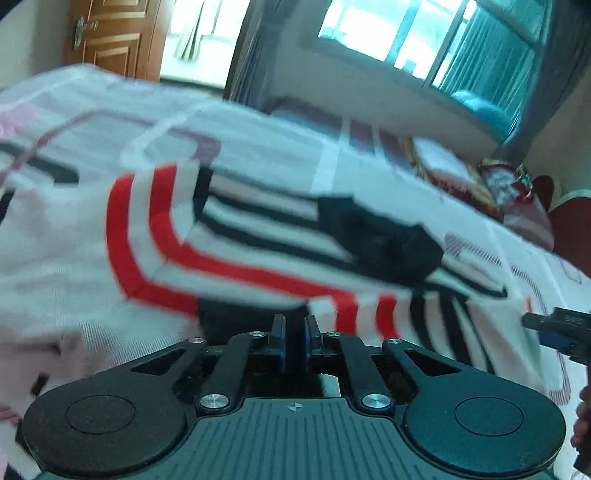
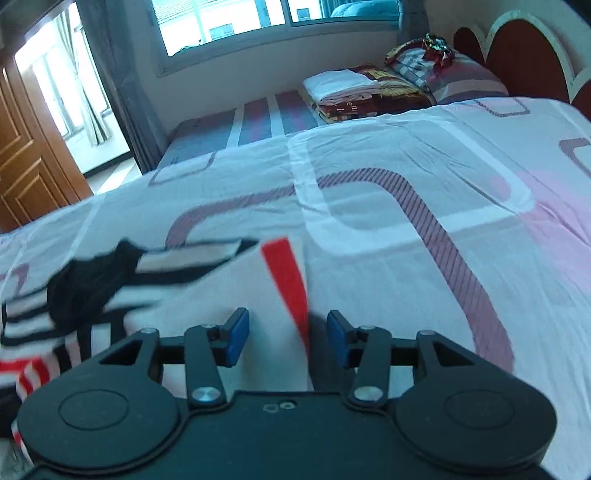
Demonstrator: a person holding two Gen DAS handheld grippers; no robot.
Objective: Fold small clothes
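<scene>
A small white garment with red and black stripes and a black collar lies on the bed sheet. My left gripper is shut, its blue pads pinching the garment's near edge. In the right wrist view the same garment lies under and left of my right gripper, which is open with the white and red cloth edge between its pads. The right gripper's tip also shows at the right edge of the left wrist view.
The bed has a white, pink and purple patterned sheet. Folded cloths and pillows are stacked near the red headboard. A window and a wooden door are beyond the bed.
</scene>
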